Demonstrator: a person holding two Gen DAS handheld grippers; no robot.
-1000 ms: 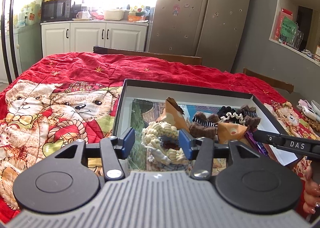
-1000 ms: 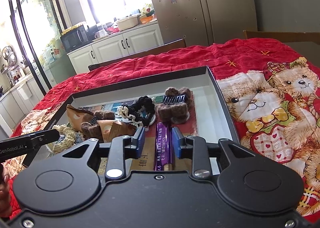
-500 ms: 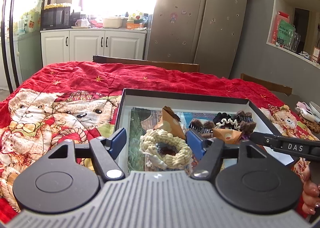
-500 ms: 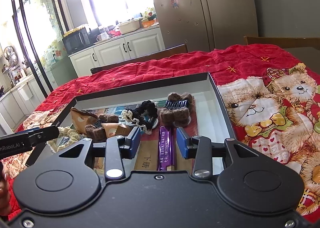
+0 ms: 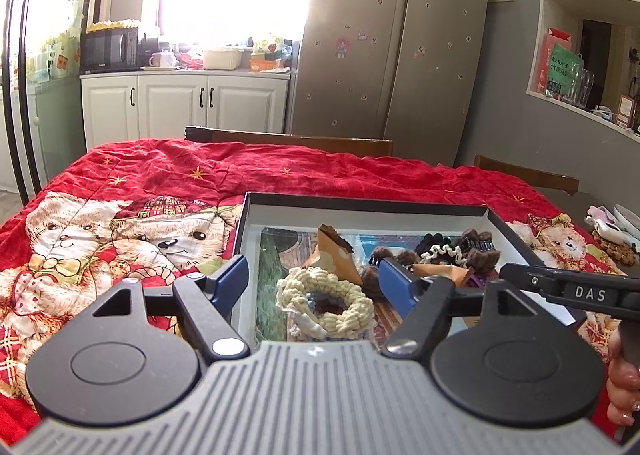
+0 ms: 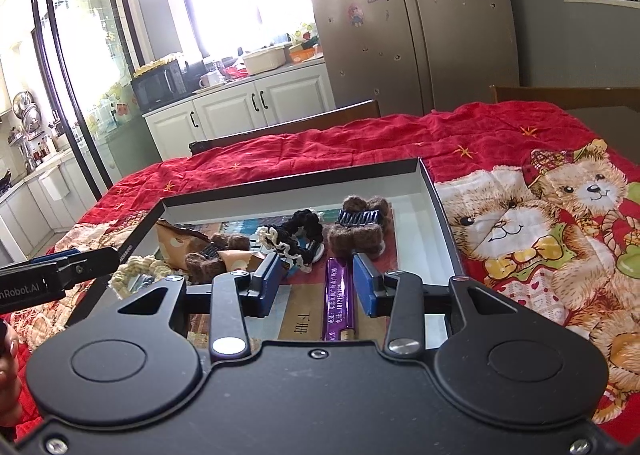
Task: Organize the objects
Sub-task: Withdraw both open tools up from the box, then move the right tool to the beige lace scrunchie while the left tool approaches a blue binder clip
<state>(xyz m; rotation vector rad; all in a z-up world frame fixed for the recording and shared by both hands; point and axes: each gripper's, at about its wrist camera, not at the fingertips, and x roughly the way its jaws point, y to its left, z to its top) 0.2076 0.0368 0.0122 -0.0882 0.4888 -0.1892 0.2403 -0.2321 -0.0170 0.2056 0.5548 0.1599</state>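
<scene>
A shallow black-rimmed box [image 5: 360, 204] [image 6: 440, 207] lies on the red bear blanket and holds hair accessories. A cream braided scrunchie [image 5: 325, 302] lies at its near left end, also seen in the right wrist view [image 6: 134, 269]. My left gripper [image 5: 314, 281] is open above it, fingers apart on either side, not touching. A purple packet [image 6: 338, 297] lies at the box's near edge. My right gripper [image 6: 318, 281] is open just above it. Brown furry clips [image 6: 358, 231], a black-and-white scrunchie [image 6: 296, 233] and orange wrappers [image 5: 334, 259] fill the middle.
The red blanket [image 5: 160, 183] covers the table around the box. Wooden chair backs [image 5: 288, 137] stand at the far edge. Small items [image 5: 612, 231] lie at the table's right edge. Fridge and white cabinets stand behind.
Both grippers opened wider and drew back and up from the box. The cream scrunchie, earlier between the left fingers, now lies free in the box.
</scene>
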